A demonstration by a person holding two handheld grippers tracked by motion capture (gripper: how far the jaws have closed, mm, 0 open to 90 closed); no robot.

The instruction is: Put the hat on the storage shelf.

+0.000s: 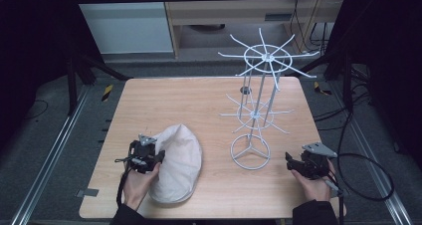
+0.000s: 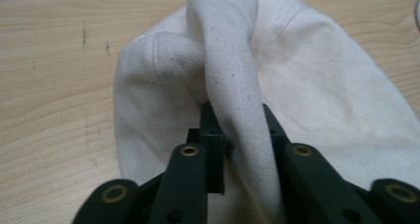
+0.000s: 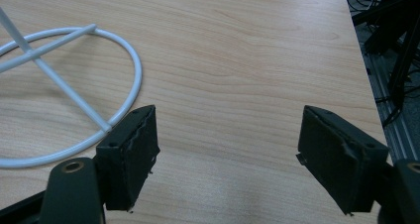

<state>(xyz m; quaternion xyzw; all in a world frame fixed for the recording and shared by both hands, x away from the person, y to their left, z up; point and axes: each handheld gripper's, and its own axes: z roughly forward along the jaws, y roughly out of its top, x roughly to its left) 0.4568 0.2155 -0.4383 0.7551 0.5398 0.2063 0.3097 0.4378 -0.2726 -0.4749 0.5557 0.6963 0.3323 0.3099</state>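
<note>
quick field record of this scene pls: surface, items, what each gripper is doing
surface: wooden table
item 1: white cloth cap, lying near the front left
item 2: white wire rack, upright at right, ring base on the table
left gripper: shut on a raised fold of the cap
right gripper: open, nothing between its jaws, beside the rack's base

count, items on the counter [image 1: 199, 100]: one.
white cloth cap [image 1: 176, 163]: one, also seen in the left gripper view [image 2: 317, 85].
white wire rack [image 1: 259, 100]: one, with two spoked tiers, upper and lower, and one ring base [image 3: 74, 85] crossed by three struts.
tools: two, a left tool [image 1: 158, 156] and a right tool [image 1: 290, 161], each with two black jaws.
hands: two, one per tool.
small dark round mark [image 1: 246, 90] on the counter behind the rack: one.
</note>
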